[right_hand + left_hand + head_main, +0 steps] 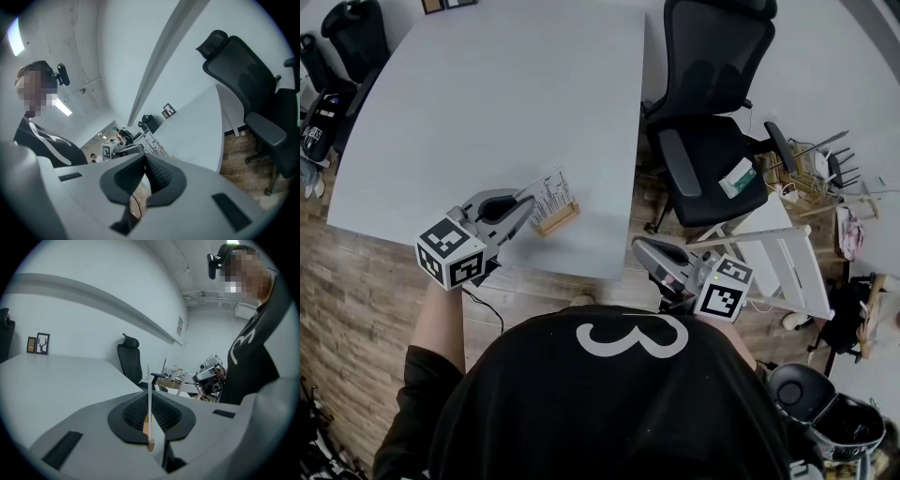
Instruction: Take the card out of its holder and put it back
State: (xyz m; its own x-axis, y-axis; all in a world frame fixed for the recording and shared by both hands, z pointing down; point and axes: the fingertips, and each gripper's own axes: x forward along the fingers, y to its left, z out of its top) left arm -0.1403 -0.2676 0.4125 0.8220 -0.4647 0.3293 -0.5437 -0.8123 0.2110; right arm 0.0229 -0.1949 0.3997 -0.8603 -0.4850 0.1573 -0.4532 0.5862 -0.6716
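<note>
Between left tool's [528, 202] jaws stands one card [550, 192] in one holder [558, 221].

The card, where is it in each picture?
Head view: the card stands in its wooden holder near the table's front edge, at the left gripper's tips.
Left gripper view: edge-on, a thin white line between the jaws, centre.
Right gripper view: not visible.
Shared landmark: the black office chair.
</note>
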